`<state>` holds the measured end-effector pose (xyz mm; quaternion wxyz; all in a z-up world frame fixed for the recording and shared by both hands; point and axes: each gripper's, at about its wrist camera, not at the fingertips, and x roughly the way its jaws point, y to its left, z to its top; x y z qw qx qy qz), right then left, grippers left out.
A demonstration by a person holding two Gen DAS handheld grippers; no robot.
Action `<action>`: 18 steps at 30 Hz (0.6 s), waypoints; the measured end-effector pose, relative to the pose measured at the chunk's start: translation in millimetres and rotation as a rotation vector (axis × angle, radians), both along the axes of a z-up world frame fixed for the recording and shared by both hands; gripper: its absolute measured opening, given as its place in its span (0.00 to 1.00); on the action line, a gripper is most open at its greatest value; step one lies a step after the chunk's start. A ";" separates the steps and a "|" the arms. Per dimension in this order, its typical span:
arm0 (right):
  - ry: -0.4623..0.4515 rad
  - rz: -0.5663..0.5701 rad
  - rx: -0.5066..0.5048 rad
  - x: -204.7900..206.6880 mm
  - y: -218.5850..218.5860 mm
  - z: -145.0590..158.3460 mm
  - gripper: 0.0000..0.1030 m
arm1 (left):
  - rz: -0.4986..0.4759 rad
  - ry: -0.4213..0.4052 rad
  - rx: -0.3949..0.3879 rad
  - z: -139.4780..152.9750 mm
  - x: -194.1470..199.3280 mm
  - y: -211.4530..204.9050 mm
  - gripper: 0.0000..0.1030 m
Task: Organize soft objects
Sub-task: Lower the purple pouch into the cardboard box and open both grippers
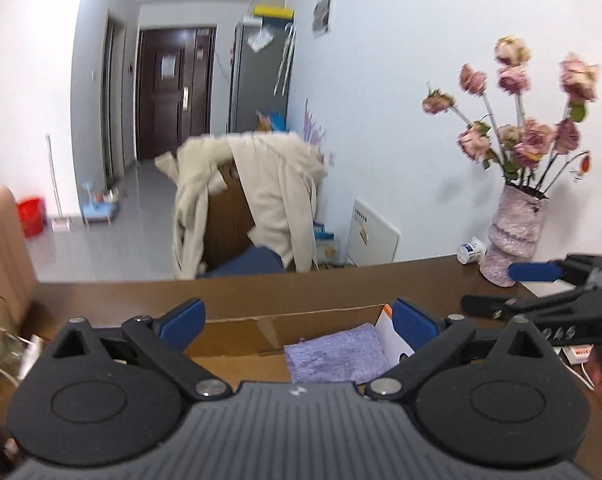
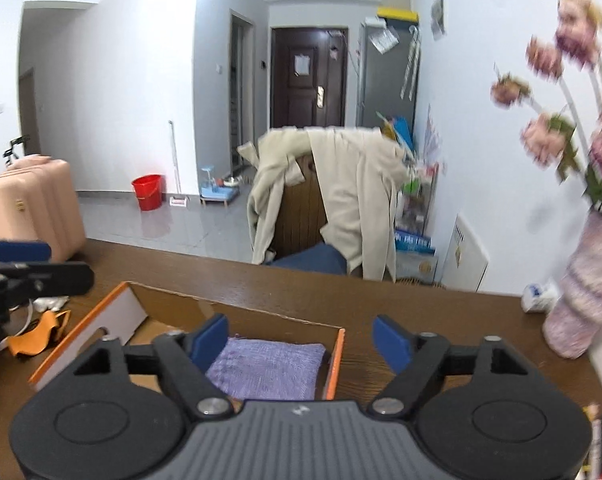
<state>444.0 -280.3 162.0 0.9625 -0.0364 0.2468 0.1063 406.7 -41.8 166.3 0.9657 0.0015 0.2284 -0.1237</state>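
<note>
Purple cloth (image 2: 267,368) lies in cardboard box (image 2: 137,312); left tool (image 1: 299,324) and right tool (image 2: 301,342) above it, both wide, empty.

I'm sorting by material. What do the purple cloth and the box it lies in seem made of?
The purple cloth looks like soft woven or terry fabric, matte, with a fuzzy, nubby surface. The box looks like corrugated cardboard: plain brown inside, thin raw edges, orange and white print outside.
</note>
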 end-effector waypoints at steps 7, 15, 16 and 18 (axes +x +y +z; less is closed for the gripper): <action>-0.079 -0.018 0.022 -73.1 -14.7 28.6 0.83 | 0.034 -0.090 0.034 10.2 -77.0 3.3 1.00; -0.185 0.027 0.031 -175.6 -11.3 16.7 0.87 | 0.016 -0.206 0.019 -14.0 -186.1 15.7 1.00; -0.199 0.031 0.036 -189.9 -9.8 13.4 0.90 | 0.017 -0.223 0.020 -18.0 -199.7 16.4 1.00; -0.228 0.041 0.057 -219.4 -7.8 4.3 0.95 | 0.021 -0.264 0.022 -29.5 -227.4 19.4 1.00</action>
